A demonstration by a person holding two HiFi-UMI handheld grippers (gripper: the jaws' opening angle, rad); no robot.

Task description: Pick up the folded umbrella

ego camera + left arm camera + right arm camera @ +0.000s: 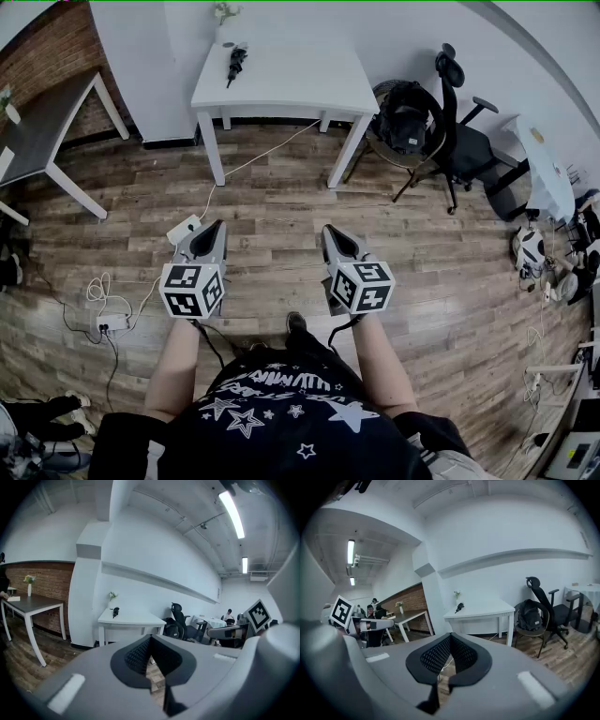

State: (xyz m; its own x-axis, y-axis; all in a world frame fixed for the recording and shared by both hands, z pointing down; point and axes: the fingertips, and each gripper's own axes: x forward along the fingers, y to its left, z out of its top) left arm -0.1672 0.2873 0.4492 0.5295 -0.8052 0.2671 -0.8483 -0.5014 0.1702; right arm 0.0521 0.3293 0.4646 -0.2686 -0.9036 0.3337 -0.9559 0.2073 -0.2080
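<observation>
**Walk in first, then open up for the umbrella**

Both of your tools are out in front of you, and neither is carrying anything. The left tool (pixel 217 226) has its jaws pressed together on nothing, and so does the right tool (pixel 330 231). The folded umbrella (pixel 234 64) is well ahead of both tools, lying on the white tabletop (pixel 300 84) towards its far left part, just in front of a small potted sprig (pixel 225 12). Only wooden floor lies between the tools and the table, so the step in hand looks like the approach.

Step forward until the umbrella is within easy reach of one tool, and pick that tool early. A white cable (pixel 267 150) trails across the floor ahead of the left tool, so mind your feet there. Spread the jaws before you reach the tabletop, not over it. The umbrella is slim and dark, so come down across its width rather than along it. Close near the middle so it is less likely to tip. The chair with the backpack (pixel 405 117) sits well off beyond the right tool and should not interfere.
</observation>
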